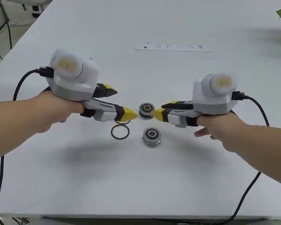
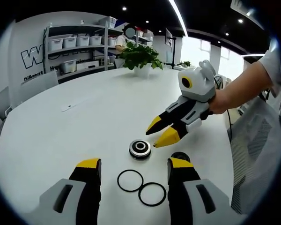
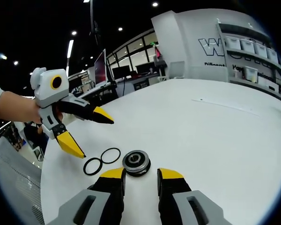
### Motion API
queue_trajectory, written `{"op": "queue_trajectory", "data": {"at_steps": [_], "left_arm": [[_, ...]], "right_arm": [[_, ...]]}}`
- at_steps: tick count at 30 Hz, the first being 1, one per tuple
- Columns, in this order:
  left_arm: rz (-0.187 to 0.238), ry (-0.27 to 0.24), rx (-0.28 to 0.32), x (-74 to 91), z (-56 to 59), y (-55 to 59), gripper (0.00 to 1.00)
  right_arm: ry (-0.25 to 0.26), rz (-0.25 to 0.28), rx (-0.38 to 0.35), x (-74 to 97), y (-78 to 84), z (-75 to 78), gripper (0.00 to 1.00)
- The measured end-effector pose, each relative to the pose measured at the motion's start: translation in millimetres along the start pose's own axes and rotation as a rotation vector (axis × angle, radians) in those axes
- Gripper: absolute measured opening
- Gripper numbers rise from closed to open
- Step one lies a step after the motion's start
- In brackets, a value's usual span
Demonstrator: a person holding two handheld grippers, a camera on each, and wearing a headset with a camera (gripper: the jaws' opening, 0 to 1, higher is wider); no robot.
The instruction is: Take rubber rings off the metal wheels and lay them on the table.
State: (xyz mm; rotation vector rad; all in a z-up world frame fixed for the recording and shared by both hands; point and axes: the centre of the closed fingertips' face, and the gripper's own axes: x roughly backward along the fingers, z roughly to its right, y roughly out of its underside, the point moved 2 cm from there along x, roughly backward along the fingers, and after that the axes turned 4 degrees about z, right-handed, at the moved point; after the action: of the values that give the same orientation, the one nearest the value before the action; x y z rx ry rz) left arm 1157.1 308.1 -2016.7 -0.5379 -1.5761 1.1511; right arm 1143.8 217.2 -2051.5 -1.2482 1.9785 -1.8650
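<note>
Two rubber rings (image 1: pixel 112 132) down beside the far wheel (image 1: pixel 146 109), left gripper (image 1: pixel 122 103) and right gripper (image 1: pixel 159 111) flanking it, both released and empty; next, probably: pin it, peel any remaining ring.

2 rings (image 1: pixel 120 131) on table (image 1: pixel 187 178), left of near wheel (image 1: pixel 151 136); far wheel (image 1: pixel 146 109) behind.

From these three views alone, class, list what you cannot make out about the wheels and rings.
Head view: one rubber ring is partly covered by the left gripper.
Left gripper view: the near wheel is mostly behind that gripper's jaw.
Head view: the far wheel and near wheel are too small to show any ring on them.
</note>
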Motion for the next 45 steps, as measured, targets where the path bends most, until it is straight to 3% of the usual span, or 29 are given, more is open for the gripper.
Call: {"op": "queue_trajectory", "data": {"at_steps": [26, 37, 45], "left_arm": [[-0.017, 0.051, -0.006, -27.9, 12.4, -2.0, 0.32], [-0.043, 0.054, -0.032, -40.6, 14.1, 0.5, 0.26], [-0.053, 0.076, -0.059, -48.7, 22.0, -2.2, 0.23]], "right_arm": [[-0.021, -0.022, 0.048, -10.0, 10.7, 0.9, 0.17], [-0.021, -0.018, 0.062, -13.6, 10.6, 2.9, 0.14], [-0.024, -0.015, 0.064, -13.4, 10.9, 2.5, 0.14]]}}
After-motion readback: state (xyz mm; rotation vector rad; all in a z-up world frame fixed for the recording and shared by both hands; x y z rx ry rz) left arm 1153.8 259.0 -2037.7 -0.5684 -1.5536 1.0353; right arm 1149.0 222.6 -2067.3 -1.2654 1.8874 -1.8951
